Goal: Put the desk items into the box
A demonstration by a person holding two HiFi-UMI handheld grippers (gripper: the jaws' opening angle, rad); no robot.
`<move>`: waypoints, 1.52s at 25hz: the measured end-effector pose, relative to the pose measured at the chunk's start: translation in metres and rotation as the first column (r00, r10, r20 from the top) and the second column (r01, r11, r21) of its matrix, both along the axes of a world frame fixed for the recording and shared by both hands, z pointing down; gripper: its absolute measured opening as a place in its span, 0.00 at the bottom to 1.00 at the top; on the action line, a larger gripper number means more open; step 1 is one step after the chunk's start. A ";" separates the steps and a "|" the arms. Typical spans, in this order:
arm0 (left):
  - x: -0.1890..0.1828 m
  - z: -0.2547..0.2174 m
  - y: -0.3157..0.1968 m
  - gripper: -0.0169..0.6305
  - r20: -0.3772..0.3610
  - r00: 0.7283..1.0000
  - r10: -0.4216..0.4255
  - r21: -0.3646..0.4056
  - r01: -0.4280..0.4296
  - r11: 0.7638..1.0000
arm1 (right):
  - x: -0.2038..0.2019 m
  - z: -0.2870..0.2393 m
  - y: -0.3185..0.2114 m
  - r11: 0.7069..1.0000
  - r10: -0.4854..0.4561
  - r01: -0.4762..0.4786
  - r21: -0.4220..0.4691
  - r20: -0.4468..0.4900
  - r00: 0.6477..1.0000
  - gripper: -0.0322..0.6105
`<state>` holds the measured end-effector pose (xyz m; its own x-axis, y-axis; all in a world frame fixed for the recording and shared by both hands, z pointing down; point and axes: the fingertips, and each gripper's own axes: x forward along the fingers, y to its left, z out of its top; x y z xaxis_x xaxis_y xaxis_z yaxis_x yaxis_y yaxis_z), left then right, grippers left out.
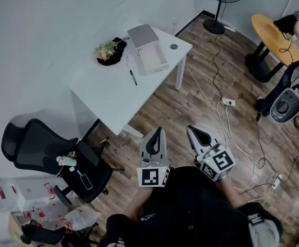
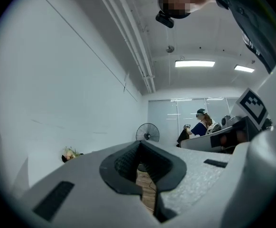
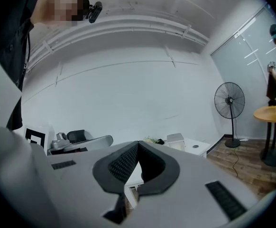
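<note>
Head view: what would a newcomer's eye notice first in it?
The white desk stands by the wall, with an open white box at its far end and a black pen beside that. Nearer, the left gripper and right gripper hang side by side above the wood floor, both shut and empty.

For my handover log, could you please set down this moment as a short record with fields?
stage: packing not yet begun; both tools held close to the person's body, well short of the desk
left tongs: shut, nothing held
right tongs: shut, nothing held
desk: white, set against the wall
box: pale, open, at the desk's far end
pen: dark, lying on the desk beside the box, outside it
plant: small greenery on a black base, next to the box by the wall
chair: black, left of the desk, small items on its seat
</note>
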<state>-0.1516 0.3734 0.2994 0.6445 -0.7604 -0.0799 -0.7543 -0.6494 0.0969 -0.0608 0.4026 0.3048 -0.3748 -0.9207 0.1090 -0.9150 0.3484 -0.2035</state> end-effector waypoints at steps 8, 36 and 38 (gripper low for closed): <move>-0.048 0.015 -0.058 0.04 0.011 0.999 -0.046 -0.036 0.046 0.998 | -0.032 0.010 -0.056 0.999 -0.015 0.015 -0.033 -0.017 1.000 0.05; 0.039 0.018 -0.258 0.04 0.060 0.948 -0.312 -0.076 0.316 0.946 | 0.049 0.030 -0.297 0.948 -0.303 0.307 -0.078 0.060 0.951 0.05; 0.047 0.018 -0.272 0.04 0.062 0.936 -0.345 -0.084 0.350 0.933 | 0.058 0.030 -0.319 0.941 -0.326 0.330 -0.076 0.065 0.943 0.05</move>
<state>-0.1044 0.1012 0.3171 0.3399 -0.9401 0.0246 -0.9361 -0.3358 0.1044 -0.0023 0.0838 0.3352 -0.6615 -0.7339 0.1541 -0.7406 0.6070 -0.2883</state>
